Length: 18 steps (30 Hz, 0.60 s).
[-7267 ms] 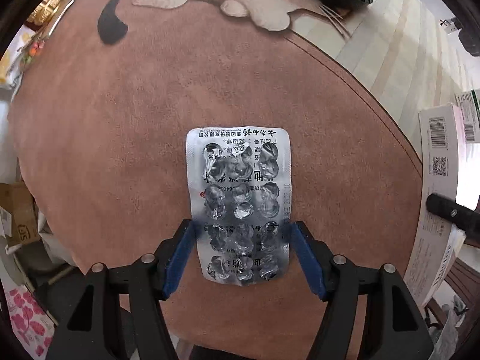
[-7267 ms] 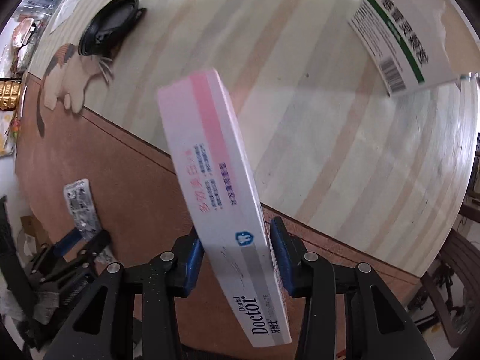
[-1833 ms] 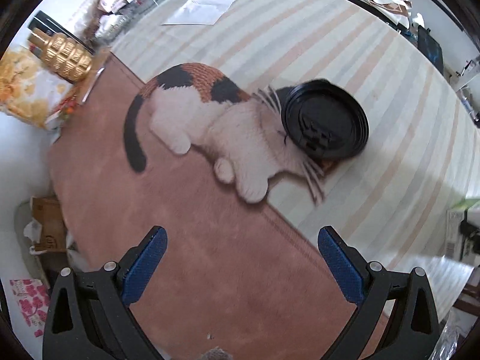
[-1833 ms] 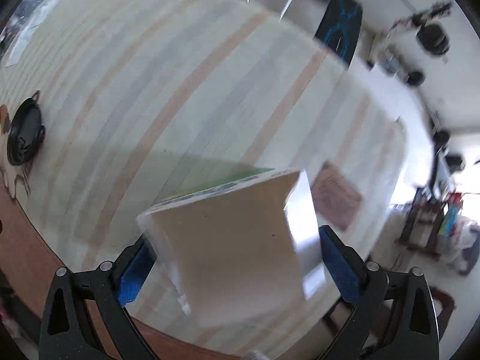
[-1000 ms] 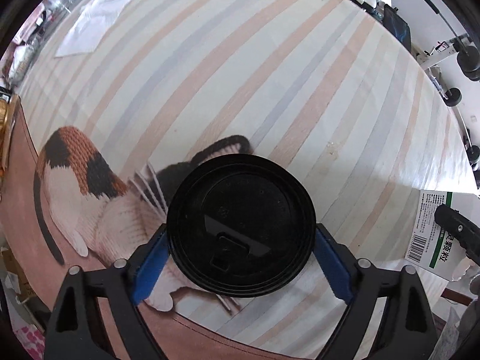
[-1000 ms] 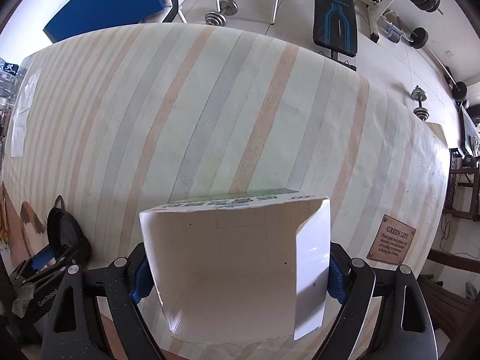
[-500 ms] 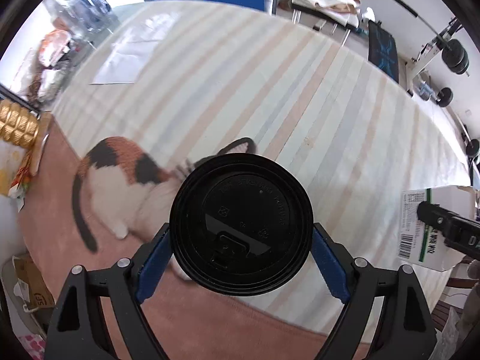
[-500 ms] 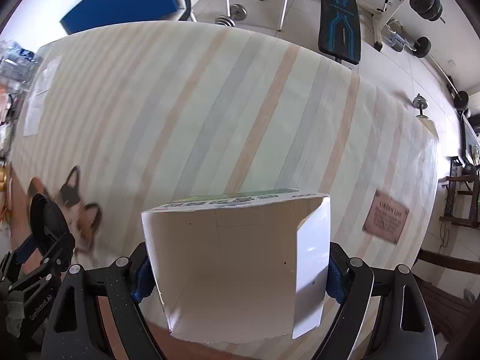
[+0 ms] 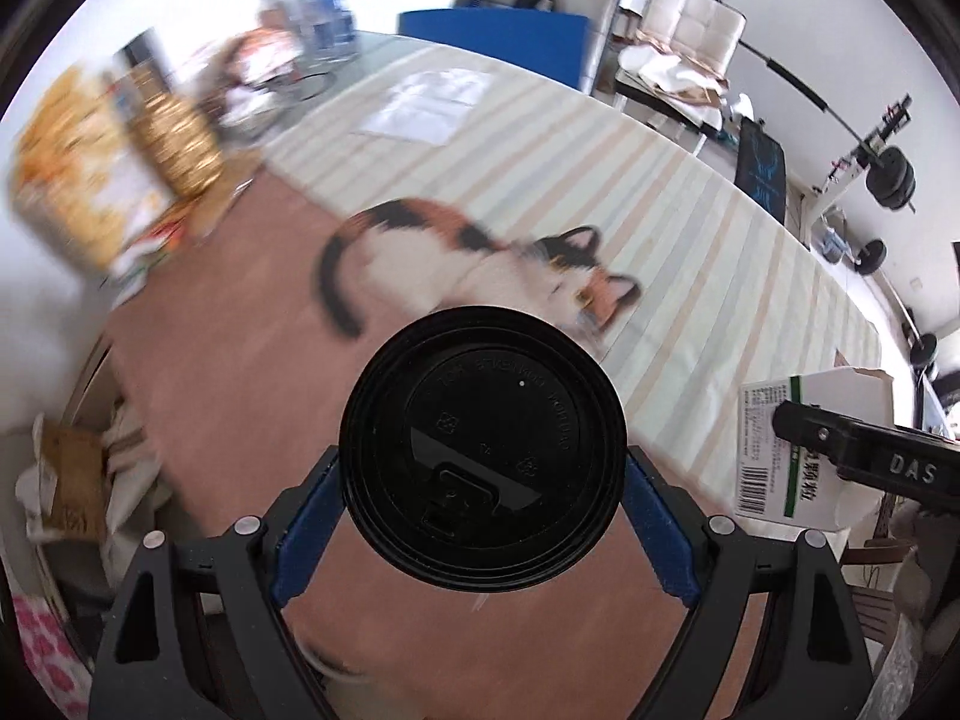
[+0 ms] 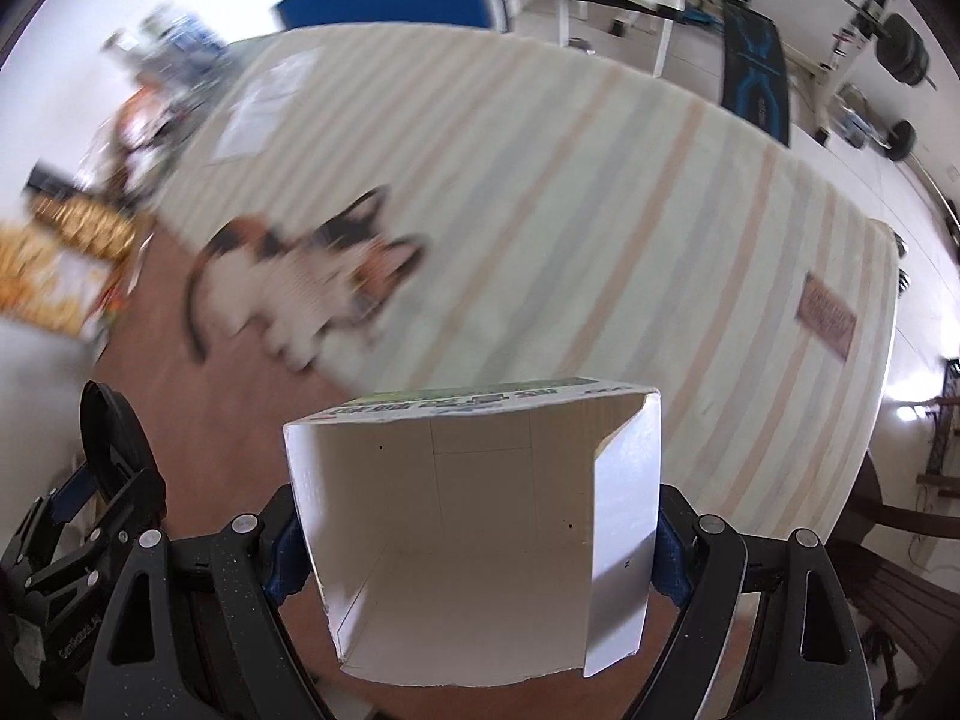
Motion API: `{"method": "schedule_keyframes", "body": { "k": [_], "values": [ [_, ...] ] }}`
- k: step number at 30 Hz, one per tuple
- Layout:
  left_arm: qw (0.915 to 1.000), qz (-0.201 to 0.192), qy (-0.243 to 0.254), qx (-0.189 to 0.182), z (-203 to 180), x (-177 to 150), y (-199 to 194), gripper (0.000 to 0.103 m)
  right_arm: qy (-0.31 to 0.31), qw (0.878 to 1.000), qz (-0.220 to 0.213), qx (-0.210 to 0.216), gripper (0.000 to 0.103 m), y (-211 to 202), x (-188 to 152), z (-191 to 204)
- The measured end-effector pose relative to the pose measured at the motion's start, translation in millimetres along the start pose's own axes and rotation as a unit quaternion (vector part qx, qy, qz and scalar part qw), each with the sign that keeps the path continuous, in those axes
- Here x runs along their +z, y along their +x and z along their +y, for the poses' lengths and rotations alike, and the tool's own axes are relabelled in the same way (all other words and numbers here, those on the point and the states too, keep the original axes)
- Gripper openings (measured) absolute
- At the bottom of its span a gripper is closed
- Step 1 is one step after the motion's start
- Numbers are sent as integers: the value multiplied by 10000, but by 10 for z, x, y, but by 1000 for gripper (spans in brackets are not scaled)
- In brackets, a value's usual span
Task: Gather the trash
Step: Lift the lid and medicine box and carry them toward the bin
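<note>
My left gripper is shut on a round black cup lid and holds it in the air above the brown part of the table. The lid also shows edge-on at the left of the right wrist view. My right gripper is shut on an open white cardboard box with green print, held above the table with its empty inside facing the camera. The same box shows at the right of the left wrist view, in the right gripper's black finger.
The table has a brown mat with a calico cat picture and a striped cloth. Gold tins and snack packs stand at the far left. A small plaque lies at the right edge. Gym gear stands beyond.
Both grippers have lifted and tilted back from the table with their loads. The lid has come off the cat picture, whose head now shows. The views are blurred by motion.
</note>
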<state>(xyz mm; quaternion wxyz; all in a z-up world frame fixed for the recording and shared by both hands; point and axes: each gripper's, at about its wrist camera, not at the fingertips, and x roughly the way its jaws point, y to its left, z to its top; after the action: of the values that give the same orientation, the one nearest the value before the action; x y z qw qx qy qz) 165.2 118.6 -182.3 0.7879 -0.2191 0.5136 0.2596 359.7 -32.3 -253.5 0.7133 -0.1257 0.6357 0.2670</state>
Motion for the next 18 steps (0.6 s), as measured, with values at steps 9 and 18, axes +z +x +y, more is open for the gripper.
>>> {"method": "schedule_keyframes", "body": {
  "k": [9,18],
  "values": [
    [9965,-96,-825,136,1148,-1445,-720,88,-840,9948,275,503,88,-208,-1510,1152],
    [9753,763,-2053,268,2444,-3058,-354,88,-1468,9797,1200,656,88,568,-3036,2209]
  ]
}}
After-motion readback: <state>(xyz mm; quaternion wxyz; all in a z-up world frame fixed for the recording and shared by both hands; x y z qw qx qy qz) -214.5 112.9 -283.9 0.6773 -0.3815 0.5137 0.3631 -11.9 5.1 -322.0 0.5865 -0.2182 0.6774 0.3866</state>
